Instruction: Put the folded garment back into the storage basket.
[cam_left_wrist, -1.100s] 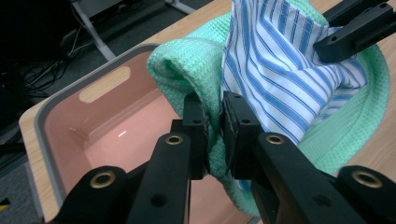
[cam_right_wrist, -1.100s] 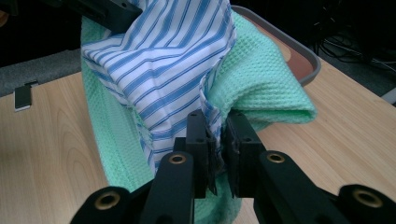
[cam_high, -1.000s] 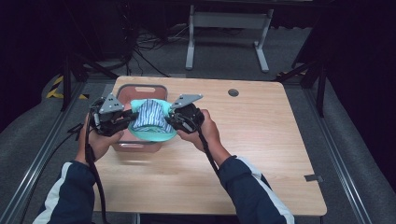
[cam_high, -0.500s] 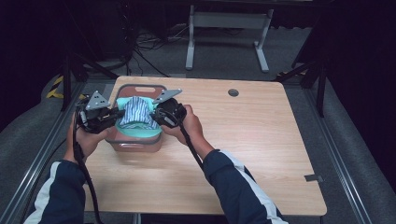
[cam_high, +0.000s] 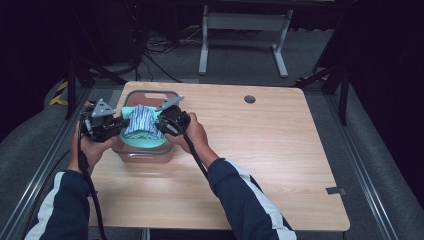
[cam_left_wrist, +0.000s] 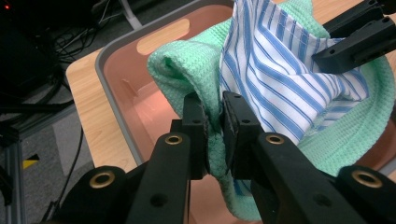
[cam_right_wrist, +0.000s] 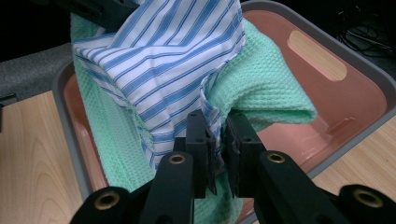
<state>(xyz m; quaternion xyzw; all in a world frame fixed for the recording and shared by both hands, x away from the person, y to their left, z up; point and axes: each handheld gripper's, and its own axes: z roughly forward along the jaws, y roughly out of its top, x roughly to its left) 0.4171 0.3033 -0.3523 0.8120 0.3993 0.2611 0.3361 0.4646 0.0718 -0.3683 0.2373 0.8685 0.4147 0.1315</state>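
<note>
In the high view, a bundle of two cloths is held over a pink bin (cam_high: 145, 154) at the left of the wooden table (cam_high: 270, 165), left of the frame's centre. The bundle consists of a green waffle cloth (cam_high: 145, 141) and a blue-striped white cloth (cam_high: 142, 120) laid on top of it. The left gripper (cam_high: 120, 122) is seen at the bundle's left side and the right gripper (cam_high: 161, 121) at its right side, each carried in a hand rising from the bottom of the frame.

In the left gripper view, the left gripper (cam_left_wrist: 214, 122) is shown clenched on the cloths: a fold of the green waffle cloth (cam_left_wrist: 187, 70) and the edge of the blue-striped white cloth (cam_left_wrist: 280, 70) are pinched together between the two black jaws at the lower centre of the frame. The bin's grey rim (cam_left_wrist: 102, 70) and its pink floor are seen at the upper left, below the hanging cloth. The other gripper's jaws are seen at the upper right, against the striped cloth.

In the right gripper view, the right gripper (cam_right_wrist: 215, 135) is likewise closed tight on both layers at the lower centre, with the striped cloth (cam_right_wrist: 163, 60) spread across the upper left and the green cloth (cam_right_wrist: 261, 84) folded over to the right. The pink bin (cam_right_wrist: 369, 74), with a slot handle in its wall, is seen at the right of the frame, under the bundle.
</note>
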